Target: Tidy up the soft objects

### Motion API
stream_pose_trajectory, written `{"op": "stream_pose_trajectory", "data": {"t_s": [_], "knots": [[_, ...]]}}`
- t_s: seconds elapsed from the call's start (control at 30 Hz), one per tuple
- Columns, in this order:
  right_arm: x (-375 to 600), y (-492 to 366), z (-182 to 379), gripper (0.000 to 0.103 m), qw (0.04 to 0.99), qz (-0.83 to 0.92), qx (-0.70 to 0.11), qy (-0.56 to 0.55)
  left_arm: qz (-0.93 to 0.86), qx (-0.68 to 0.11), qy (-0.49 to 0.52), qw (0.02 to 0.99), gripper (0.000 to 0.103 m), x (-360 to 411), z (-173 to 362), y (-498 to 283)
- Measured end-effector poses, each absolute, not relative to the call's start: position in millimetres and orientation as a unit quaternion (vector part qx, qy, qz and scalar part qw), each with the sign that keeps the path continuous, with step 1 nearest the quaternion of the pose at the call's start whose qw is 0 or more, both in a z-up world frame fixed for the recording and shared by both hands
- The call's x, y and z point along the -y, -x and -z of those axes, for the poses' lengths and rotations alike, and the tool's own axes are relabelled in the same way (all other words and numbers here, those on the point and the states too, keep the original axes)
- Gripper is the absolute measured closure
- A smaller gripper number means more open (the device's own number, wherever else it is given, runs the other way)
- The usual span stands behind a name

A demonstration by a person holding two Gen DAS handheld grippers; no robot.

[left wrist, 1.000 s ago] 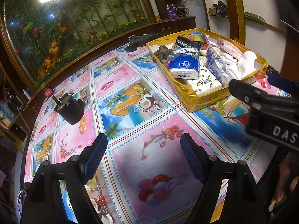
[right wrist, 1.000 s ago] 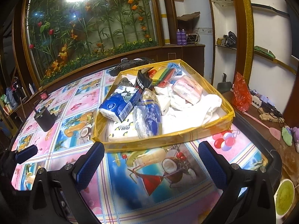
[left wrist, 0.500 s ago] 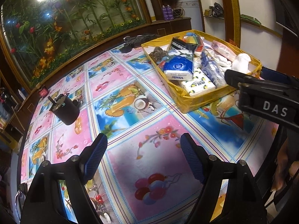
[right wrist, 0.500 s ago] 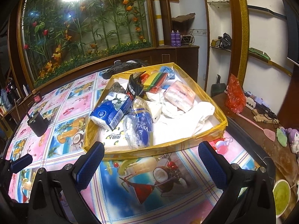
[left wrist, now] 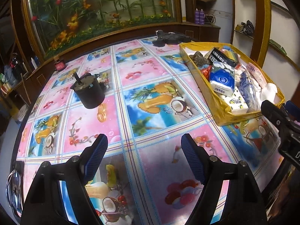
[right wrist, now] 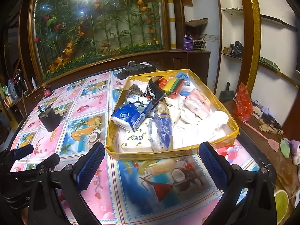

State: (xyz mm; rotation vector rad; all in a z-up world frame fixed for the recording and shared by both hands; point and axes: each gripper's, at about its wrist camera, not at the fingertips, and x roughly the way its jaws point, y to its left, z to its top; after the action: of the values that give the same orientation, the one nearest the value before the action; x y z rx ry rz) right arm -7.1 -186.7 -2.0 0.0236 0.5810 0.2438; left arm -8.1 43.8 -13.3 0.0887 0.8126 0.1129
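Right wrist view: a shallow rectangular tray (right wrist: 169, 152) wrapped in shiny gold foil sits on the glossy fruit-print table (right wrist: 90, 103), heaped with crinkly plastic tissue packs (right wrist: 131, 115) and limp white cloth (right wrist: 211, 123). Both the right gripper (right wrist: 151, 161) and the left gripper (left wrist: 144, 155) have their jaws spread wide, holding nothing.

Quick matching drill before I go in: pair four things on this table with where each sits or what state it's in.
1. blue tissue pack
2. black cup
3. yellow box
4. right gripper

a. open, empty
b. standing alone on the tablecloth
c. leaning on other packs
d. holding the soft items

Pairs: 1-c, 2-b, 3-d, 4-a
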Motion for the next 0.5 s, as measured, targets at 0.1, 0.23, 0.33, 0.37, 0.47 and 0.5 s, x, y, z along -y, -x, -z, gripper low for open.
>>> {"op": "stream_pose_trajectory", "data": {"t_s": [0.1,0.23,0.33,0.37,0.47,0.5], "knots": [[190,9,3,0.001,0.950,-0.120,-0.289,-0.023,-0.058,-0.395,-0.052,0.915,0.022,-40,15,9],[192,11,2,0.001,0.949,-0.120,-0.291,-0.025,-0.054,-0.391,-0.067,0.916,0.022,-32,15,12],[191,16,-1,0.001,0.952,-0.117,-0.283,-0.018,-0.034,-0.389,-0.083,0.917,0.022,-20,16,15],[192,16,-1,0.001,0.952,-0.116,-0.283,-0.017,-0.024,-0.389,-0.087,0.917,0.022,-15,16,17],[198,14,0,0.001,0.952,-0.110,-0.285,-0.024,-0.002,-0.392,-0.095,0.915,0.022,-5,17,18],[200,13,0,0.001,0.952,-0.108,-0.286,-0.029,-0.001,-0.393,-0.098,0.914,0.022,-2,17,17]]}}
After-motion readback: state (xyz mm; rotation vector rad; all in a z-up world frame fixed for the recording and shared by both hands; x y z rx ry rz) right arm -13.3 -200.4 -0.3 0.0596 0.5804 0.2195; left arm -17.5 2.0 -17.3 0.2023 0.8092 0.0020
